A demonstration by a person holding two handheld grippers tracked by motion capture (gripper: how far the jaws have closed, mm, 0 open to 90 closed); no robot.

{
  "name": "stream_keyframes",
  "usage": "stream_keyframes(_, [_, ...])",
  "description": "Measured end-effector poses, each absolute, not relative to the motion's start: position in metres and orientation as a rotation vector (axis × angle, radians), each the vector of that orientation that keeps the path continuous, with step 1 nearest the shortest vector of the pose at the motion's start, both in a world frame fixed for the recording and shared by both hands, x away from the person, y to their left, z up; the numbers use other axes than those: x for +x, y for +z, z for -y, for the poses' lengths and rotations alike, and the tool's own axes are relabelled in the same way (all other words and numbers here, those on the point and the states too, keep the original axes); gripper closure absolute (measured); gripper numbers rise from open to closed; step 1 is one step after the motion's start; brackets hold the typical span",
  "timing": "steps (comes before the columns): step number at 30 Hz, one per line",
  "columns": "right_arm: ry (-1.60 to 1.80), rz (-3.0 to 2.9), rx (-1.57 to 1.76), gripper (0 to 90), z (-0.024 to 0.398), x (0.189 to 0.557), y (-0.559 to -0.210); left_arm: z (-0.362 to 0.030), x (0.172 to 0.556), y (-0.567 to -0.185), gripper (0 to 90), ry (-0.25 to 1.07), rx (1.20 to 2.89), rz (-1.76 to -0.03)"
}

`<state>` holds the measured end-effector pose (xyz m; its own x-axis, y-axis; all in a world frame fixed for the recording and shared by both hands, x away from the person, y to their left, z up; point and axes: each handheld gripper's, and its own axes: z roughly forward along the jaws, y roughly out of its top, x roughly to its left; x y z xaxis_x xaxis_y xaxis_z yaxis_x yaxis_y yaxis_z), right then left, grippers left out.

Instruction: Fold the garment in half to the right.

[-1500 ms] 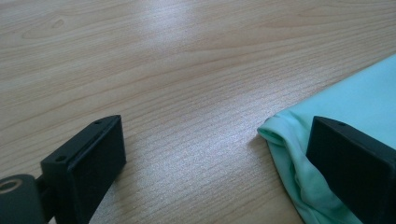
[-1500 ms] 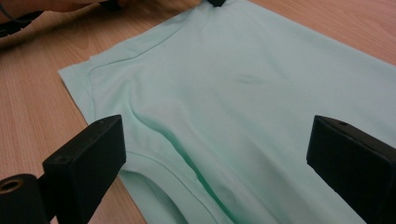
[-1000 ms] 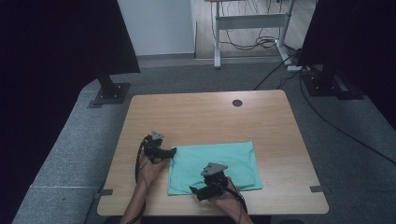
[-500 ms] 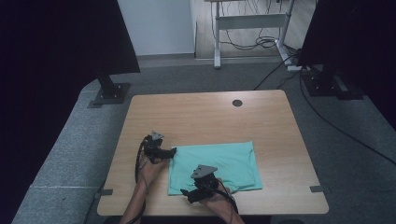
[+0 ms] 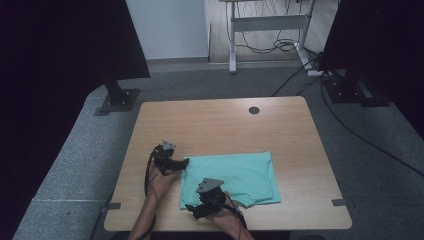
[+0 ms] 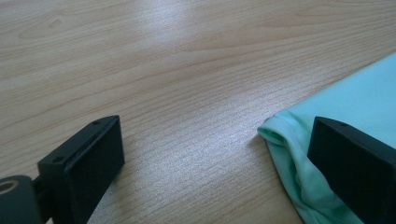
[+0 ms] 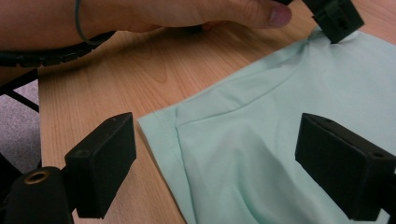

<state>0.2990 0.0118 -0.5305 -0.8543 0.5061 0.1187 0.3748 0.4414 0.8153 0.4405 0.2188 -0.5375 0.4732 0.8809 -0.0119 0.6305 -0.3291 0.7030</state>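
Observation:
A mint-green cloth [image 5: 235, 175] lies folded flat on the near half of the wooden table [image 5: 225, 125]. My left gripper [image 5: 184, 162] rests at the cloth's far left corner. Its jaws stand open, and the bunched cloth corner [image 6: 285, 140] lies just beside the right jaw. My right gripper [image 5: 192, 209] hovers over the near left corner, open. Its jaws have just been closing a little, with the cloth's hemmed corner [image 7: 163, 126] between them but not pinched. The right gripper view also has the left gripper [image 7: 334, 21] and the hand [image 7: 187, 11] farther off.
A round cable hole [image 5: 254, 110] sits in the table's far side. Black stand bases flank the table at the left [image 5: 117, 97] and right [image 5: 350, 90]. A metal desk frame [image 5: 265, 25] with cables stands behind. The table's front edge [image 5: 225, 227] is close under my right hand.
My right gripper has moved left along the cloth's near edge to its near left corner. The left gripper and the cloth have kept still.

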Motion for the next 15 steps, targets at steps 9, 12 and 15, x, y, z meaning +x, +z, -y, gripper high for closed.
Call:
stream_keyframes(9, [1.378, -2.566, 0.715, 18.0, -0.027, 0.295, -0.531, -0.218, 0.441, -0.538, 2.8, 0.493, 2.082, -1.24])
stream_keyframes(12, [1.378, -2.575, 0.69, 20.1, -0.033, 0.293, -0.532, -0.218, 0.441, -0.538, 2.4, 0.492, 2.083, -1.239])
stream_keyframes(15, [1.377, -2.578, 0.676, 23.9, -0.036, 0.292, -0.533, -0.218, 0.441, -0.538, 2.4, 0.492, 2.083, -1.239])
